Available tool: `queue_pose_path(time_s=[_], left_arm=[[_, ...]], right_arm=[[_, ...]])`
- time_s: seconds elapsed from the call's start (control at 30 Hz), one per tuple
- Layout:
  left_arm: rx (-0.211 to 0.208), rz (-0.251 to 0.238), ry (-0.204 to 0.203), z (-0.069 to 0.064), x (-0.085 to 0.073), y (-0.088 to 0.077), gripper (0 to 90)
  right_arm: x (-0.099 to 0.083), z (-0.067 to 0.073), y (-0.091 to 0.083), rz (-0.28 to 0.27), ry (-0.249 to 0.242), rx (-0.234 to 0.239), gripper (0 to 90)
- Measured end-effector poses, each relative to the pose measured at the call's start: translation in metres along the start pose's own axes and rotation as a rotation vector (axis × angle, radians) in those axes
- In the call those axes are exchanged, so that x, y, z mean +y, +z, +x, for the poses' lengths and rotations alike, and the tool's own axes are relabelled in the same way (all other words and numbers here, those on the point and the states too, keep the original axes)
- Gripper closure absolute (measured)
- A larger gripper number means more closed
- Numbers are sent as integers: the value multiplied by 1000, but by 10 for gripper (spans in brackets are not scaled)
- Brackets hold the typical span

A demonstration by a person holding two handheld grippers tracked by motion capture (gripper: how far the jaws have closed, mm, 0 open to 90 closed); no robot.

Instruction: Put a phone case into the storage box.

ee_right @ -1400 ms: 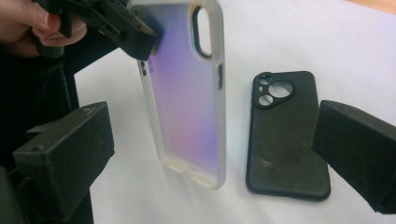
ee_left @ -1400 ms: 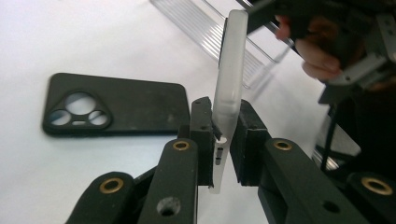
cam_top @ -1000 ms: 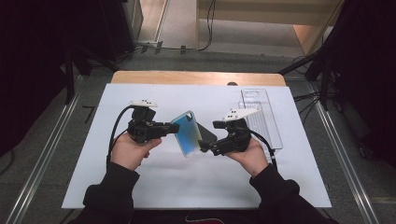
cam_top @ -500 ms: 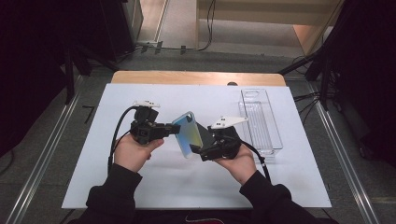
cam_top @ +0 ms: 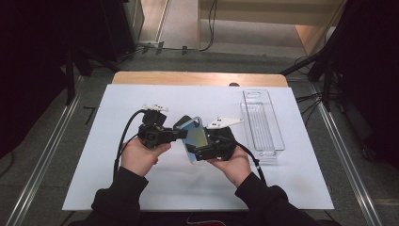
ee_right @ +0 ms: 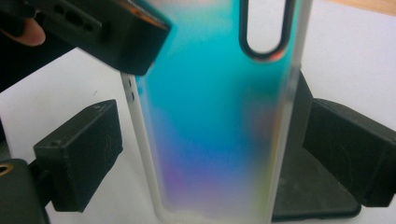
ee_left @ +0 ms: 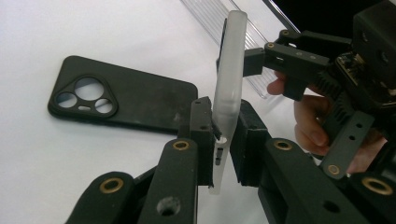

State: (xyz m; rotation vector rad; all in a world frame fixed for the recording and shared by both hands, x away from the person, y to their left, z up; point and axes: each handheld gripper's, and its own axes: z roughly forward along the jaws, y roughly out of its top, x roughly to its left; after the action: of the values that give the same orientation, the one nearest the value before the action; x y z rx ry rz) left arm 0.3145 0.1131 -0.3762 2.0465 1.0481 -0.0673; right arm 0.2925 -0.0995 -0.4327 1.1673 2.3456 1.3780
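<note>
The phone case (cam_top: 194, 136) is held up off the white table (cam_top: 291, 188), between the two hands, over the middle of it. It is a frosted, see-through shell with a teal-to-violet sheen and an oblong camera cut-out with a dark rim near its top, as the right gripper view shows (ee_right: 219, 116).

The left gripper (cam_top: 181, 135) comes in level from the left, its hand (cam_top: 140, 155) curled under the body. Its jaws are clamped flat on one edge of the case, one pad on each face (ee_left: 226, 116).

The right gripper (cam_top: 192, 151) reaches in from the right, cupped from below by the right hand (cam_top: 231, 162). Its jaws stand apart, one on either side of the case, with a gap at both sides.

A black phone case (ee_left: 123, 95) lies flat on the table behind, camera holes up. A clear plastic tray (cam_top: 261, 123) sits well apart to the right.
</note>
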Motion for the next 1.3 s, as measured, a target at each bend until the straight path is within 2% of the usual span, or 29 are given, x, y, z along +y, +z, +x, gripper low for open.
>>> queue_pose_path(time_s=[0.23,0.27,0.3,0.33,0.43,0.57,0.63,0.7,0.8,0.97,1.17,1.23,1.3], left_arm=[[-8,4,4,-5,0,4,806],[-10,5,9,-6,0,4,806],[-10,-3,10,-7,-1,4,806],[-9,-6,10,-8,0,4,806],[-14,-6,9,-7,0,3,805],[-15,-9,15,-7,0,2,803],[-24,-38,33,-7,0,0,734],[-24,-63,44,-6,1,-3,712],[-48,-68,29,-3,1,-8,637],[-77,-63,29,0,0,-11,535],[-105,-60,71,6,-2,-11,403],[-125,-65,99,9,-5,-10,365],[-122,-66,136,13,-8,-8,355]], right_arm=[[1,3,5,-9,7,-16,41],[1,3,5,-13,8,-21,55],[1,3,4,-20,0,-32,111],[1,3,3,-36,-15,-15,140],[1,3,1,-42,-32,-20,159],[2,4,0,-41,-30,-14,166],[2,3,0,-37,-31,-13,167],[2,2,0,-31,-31,-16,167],[1,-1,0,-16,-30,-18,166],[0,-11,0,0,-7,-33,166],[1,-22,-5,-4,15,-26,166],[1,-24,-6,2,15,-10,165],[1,-27,-7,13,8,12,166]])
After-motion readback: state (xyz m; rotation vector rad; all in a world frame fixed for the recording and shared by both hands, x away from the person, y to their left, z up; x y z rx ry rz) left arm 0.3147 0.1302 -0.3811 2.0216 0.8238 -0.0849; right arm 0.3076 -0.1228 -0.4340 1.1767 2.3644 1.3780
